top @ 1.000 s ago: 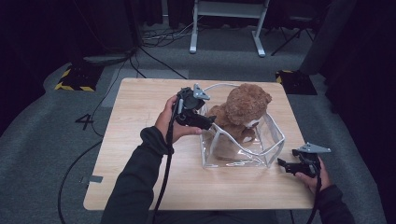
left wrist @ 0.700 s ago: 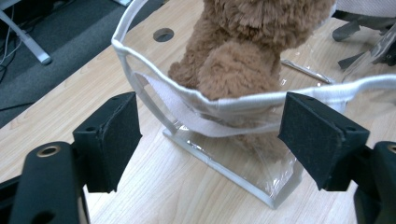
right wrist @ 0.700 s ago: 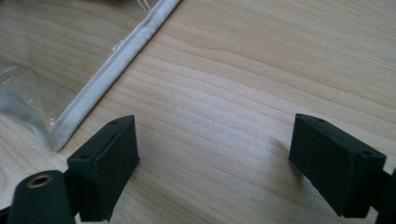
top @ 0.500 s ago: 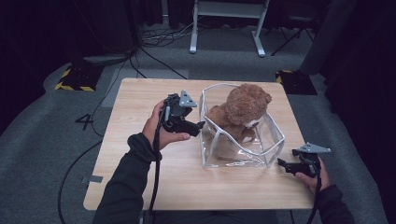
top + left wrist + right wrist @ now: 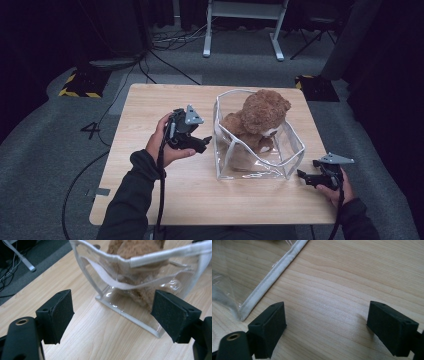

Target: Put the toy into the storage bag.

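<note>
A brown teddy bear (image 5: 260, 117) sits inside a clear plastic bag with white trim (image 5: 227, 135) on the wooden table (image 5: 150, 107). My left gripper (image 5: 205, 143) hovers just left of the bag, pointing at its side, apart from it. Its jaws have just been opening and stand wide with nothing between them; in the left gripper view (image 5: 112, 315) the bag (image 5: 140, 262) and the bear (image 5: 135, 247) lie ahead. My right gripper (image 5: 301, 175) rests low at the bag's near right corner, open and empty; the right gripper view (image 5: 327, 325) has bare wood between the pads and the bag's trim (image 5: 272, 275) at left.
The table's right edge (image 5: 320, 150) runs close beside my right hand. A white stand's legs (image 5: 240, 30) and cables (image 5: 165, 40) lie on the grey floor beyond the table. Yellow-black hazard tape (image 5: 75, 92) marks the floor at left.
My left gripper has drawn back from the bag's rim, moving left and down toward the table. The bear and bag stay put. The right gripper has not moved.
</note>
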Demonstrator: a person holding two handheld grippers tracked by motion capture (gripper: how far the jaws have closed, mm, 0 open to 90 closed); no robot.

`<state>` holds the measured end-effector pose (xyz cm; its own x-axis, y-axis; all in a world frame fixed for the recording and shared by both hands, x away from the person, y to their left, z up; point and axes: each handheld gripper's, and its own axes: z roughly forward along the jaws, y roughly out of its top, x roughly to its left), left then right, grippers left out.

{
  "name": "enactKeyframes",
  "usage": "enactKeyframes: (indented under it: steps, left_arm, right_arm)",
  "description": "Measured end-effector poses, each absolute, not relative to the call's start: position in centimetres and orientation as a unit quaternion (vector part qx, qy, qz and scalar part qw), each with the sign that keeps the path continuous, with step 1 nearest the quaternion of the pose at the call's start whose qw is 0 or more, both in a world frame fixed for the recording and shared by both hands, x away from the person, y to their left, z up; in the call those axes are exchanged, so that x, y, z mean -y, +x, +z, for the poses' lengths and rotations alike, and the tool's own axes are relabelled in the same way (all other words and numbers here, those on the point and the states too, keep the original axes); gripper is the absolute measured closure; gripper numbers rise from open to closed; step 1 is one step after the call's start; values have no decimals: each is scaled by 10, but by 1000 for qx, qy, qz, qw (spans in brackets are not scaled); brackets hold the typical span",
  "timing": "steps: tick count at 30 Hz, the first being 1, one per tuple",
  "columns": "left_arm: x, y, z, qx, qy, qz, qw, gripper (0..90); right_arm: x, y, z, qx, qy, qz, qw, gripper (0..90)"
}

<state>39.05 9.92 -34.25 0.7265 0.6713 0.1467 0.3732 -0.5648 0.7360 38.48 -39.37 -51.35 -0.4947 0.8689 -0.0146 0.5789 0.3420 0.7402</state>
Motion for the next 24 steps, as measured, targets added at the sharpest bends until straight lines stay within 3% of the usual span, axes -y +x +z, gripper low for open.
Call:
enactKeyframes:
  steps: [24]
  left_arm:
    - [-124,387,-407,-322,873,205,302,176]
  right_arm:
    - [394,385,-514,-792,457,347,209,153]
